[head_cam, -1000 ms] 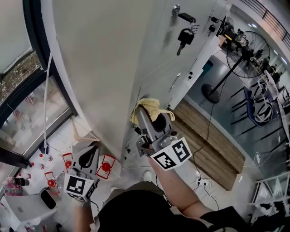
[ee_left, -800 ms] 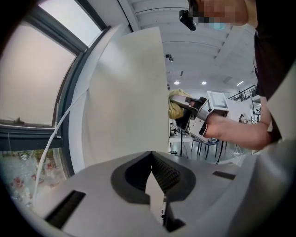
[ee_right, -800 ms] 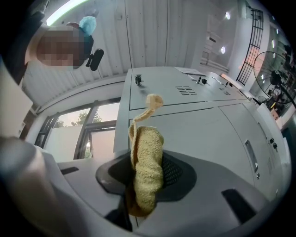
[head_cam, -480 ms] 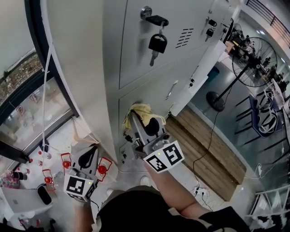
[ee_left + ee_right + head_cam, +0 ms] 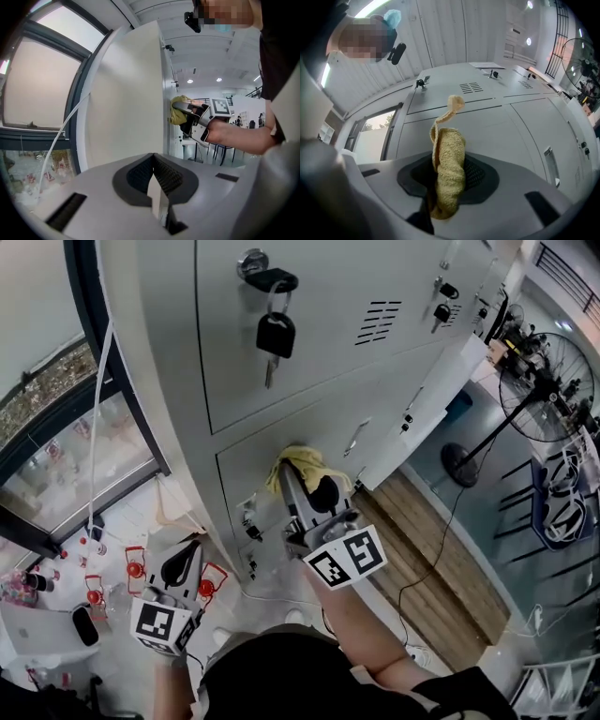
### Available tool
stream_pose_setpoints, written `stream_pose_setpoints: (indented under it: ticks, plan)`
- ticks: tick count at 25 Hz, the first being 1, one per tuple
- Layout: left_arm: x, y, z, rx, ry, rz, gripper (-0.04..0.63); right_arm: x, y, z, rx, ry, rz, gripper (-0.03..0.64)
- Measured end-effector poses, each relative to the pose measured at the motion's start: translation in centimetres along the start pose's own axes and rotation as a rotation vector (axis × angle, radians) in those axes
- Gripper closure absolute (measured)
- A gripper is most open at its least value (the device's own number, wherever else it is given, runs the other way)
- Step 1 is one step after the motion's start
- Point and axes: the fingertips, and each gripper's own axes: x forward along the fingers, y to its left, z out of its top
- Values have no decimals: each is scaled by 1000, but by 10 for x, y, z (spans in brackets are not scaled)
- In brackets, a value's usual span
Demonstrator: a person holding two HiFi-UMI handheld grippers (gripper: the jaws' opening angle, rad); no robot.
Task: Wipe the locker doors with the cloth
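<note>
Cloth (image 5: 447,173) findings, left to right. Left gripper (image 5: 153,161): held low beside the locker's side panel (image 5: 126,103), jaws closed together with nothing between them. Key (image 5: 275,336): hanging from the upper door's lock. Right gripper (image 5: 292,474): clenched on the yellow cloth. The cloth's long axis runs along the jaws, its free tail pointing ahead at the locker doors (image 5: 319,418), its bunched end against the lower door.

The pale floor (image 5: 122,532) bears the grey lockers (image 5: 309,427) at 12 o'clock and small red-and-white items (image 5: 136,570) scattered at 8 o'clock. At 4 o'clock a black cable (image 5: 433,549) trails over a strip of wooden boards (image 5: 450,582), and a pedestal fan (image 5: 548,371) stands at 2 o'clock
</note>
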Motion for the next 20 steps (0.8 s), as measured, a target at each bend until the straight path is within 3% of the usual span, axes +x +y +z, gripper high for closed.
stream_pose_setpoints:
  ticks: [20]
  plan:
    - [27, -30, -17, -23, 11, 134, 586, -11, -124, 8, 61, 17, -65, 488]
